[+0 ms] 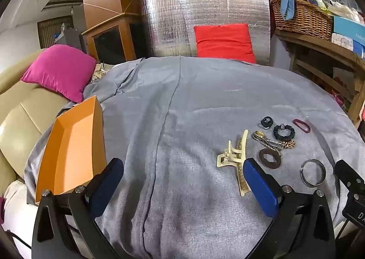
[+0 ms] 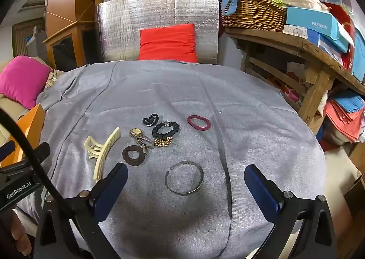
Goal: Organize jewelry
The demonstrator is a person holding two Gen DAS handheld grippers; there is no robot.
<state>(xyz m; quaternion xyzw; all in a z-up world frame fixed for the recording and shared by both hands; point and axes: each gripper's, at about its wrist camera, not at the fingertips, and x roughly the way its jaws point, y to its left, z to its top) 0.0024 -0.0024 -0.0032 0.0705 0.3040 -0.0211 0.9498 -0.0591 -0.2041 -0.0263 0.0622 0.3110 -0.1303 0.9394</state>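
Both grippers hover over the grey cloth, left gripper and right gripper w/ jaws wide, holding nothing. Jewelry lies in a group: bangle just before right jaws, claw clip beside left. Orange box sits far left.

A grey cloth covers the counter. Behind it stands a silver quilted foil panel with a red cushion leaning against it. To the right, a wooden shelf carries a wicker basket and blue boxes. On the left, a pink cushion rests on a beige sofa near a wooden cabinet.
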